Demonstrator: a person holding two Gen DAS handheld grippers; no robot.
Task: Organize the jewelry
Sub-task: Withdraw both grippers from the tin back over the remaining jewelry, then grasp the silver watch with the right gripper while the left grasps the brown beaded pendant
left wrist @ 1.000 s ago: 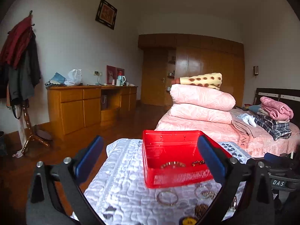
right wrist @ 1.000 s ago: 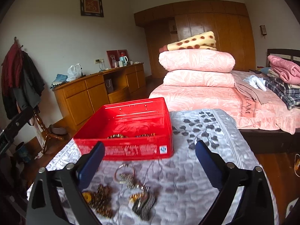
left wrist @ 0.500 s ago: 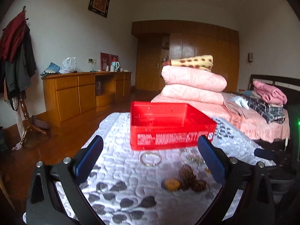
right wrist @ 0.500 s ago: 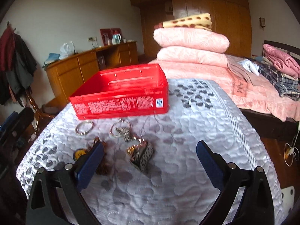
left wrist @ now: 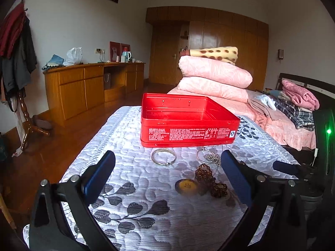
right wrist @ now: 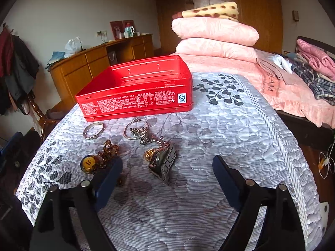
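Container: open red rectangular metal tin (right wrist: 136, 90), toward the far edge of the bench, a quilted grey leaf-patterned cover (right wrist: 230, 138) over it.
Jewelry: silver bangle (right wrist: 93, 130), amber bead strand (right wrist: 107, 151) and metal-link watch (right wrist: 164, 161), loose before the tin's near wall.
Handling: light, slippery, tangle-prone; I judge the watch band best pinched across.
Right gripper (right wrist: 167, 171): wide, just been closing, empty; watch just ahead.
Left gripper (left wrist: 167, 173): wide, empty.

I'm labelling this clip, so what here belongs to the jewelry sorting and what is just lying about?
Job:
red tin
silver bangle
brown bead string
metal watch
ring with chain

Lying about:
folded pink quilts
wooden sideboard
hanging coats
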